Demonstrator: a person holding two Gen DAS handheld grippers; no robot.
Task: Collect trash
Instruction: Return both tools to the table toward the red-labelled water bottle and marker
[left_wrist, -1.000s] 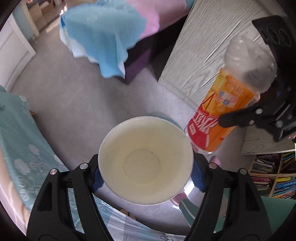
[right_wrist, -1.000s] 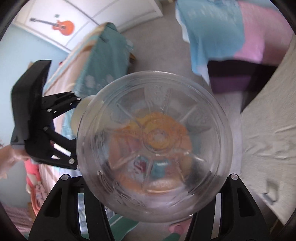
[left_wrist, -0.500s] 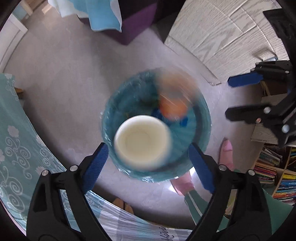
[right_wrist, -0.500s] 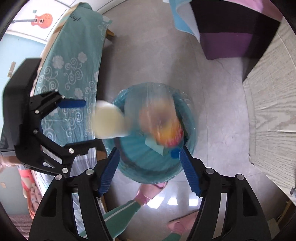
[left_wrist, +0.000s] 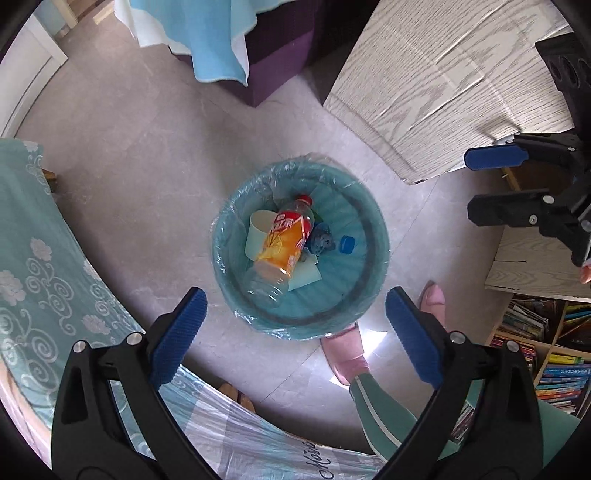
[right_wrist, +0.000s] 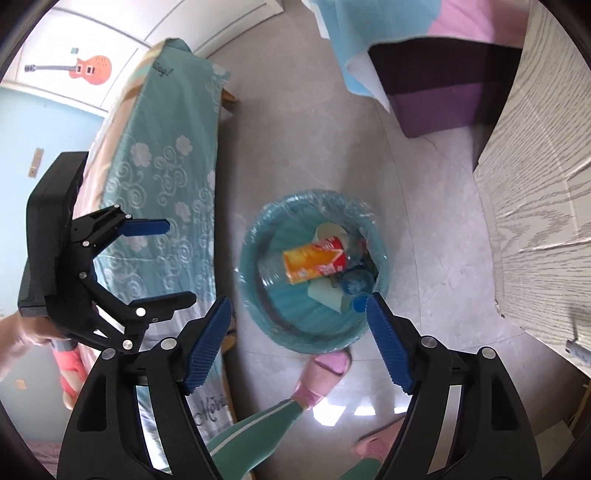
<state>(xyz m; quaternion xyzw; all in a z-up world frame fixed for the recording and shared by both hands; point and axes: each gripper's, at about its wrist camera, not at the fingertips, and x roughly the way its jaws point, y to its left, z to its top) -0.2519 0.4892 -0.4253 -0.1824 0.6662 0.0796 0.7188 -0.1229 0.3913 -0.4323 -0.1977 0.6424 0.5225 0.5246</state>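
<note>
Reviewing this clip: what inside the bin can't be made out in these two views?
- Left wrist view: the dark blue lump beside the bottle is too small to identify.
- Left wrist view: the bottle covers part of the paper cup and the pale paper sheet.
- Right wrist view: the right claw pad overlaps the blue cap; the bin is blurred.

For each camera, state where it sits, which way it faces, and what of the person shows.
Left wrist: on the left gripper, facing down at the trash bin holding a bottle and paper cup; jaws just opened, empty; a slipper and trouser leg show.
Right wrist: on the right gripper, angled down at the bin; jaws just opened, empty; a hand holds the left gripper.
Shared: bin, bottle, cup, slipper.
</note>
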